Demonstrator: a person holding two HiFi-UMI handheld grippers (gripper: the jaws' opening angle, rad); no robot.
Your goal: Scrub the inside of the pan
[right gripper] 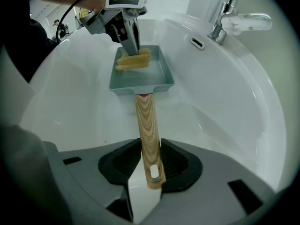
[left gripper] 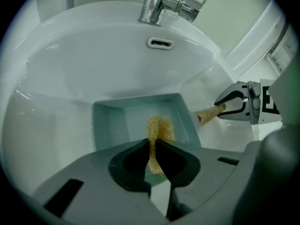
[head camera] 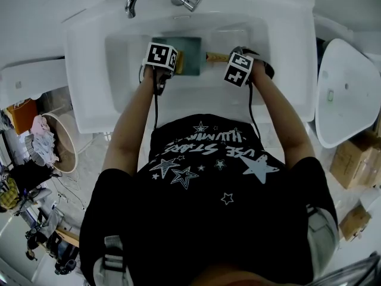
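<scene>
A square grey-blue pan (right gripper: 140, 71) (left gripper: 140, 121) (head camera: 189, 55) lies in the white sink basin (right gripper: 225, 102). Its wooden handle (right gripper: 147, 130) runs back between the pads of my right gripper (right gripper: 150, 161), which is shut on it. My left gripper (left gripper: 154, 149) is shut on a yellow fibrous scrubber (left gripper: 158, 130), whose free end rests on the pan's inside floor. In the right gripper view the left gripper (right gripper: 129, 39) reaches down into the pan with the scrubber (right gripper: 133, 60). In the head view both grippers (head camera: 162, 57) (head camera: 239, 66) hang over the basin.
A chrome tap (left gripper: 161, 3) (right gripper: 229, 18) stands at the far rim above an overflow slot (left gripper: 160, 43). Beside the sink are a white toilet seat (head camera: 345, 94), a bin with cloths (head camera: 50, 142) and cardboard boxes (head camera: 357, 165) on the floor.
</scene>
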